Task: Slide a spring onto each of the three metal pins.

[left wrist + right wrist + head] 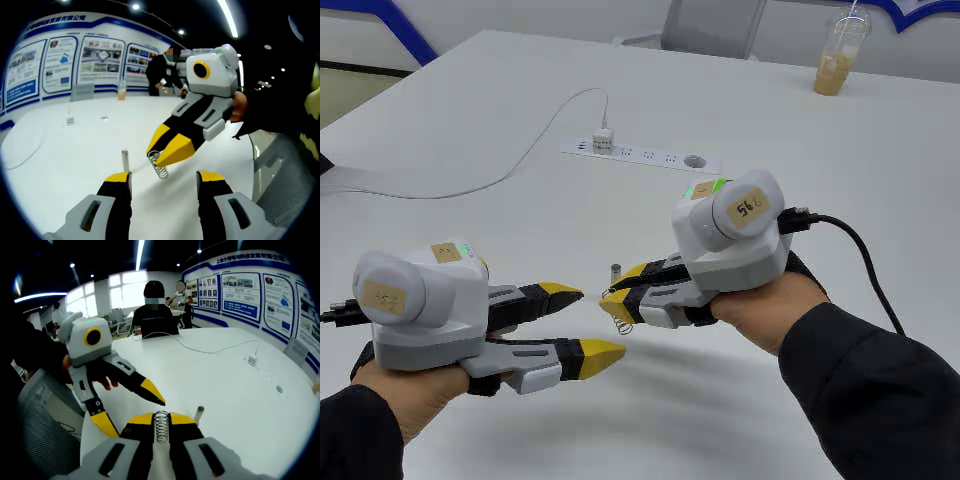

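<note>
Spring (161,426): pinched between the pressed-together yellow tips of your right gripper (615,300), coil hanging below them, low over the table (520,120).
Pin (616,272): one stands upright just beyond the spring, apart from it and bare.
Left gripper (165,177): claw spread, holding nothing, near and left of the spring.
Step in hand: judged as bringing the spring to this pin, with nothing threaded yet.
Next move: set the coil's open end over the pin top, axis upright, then lower it. Any tilt will likely snag.
</note>
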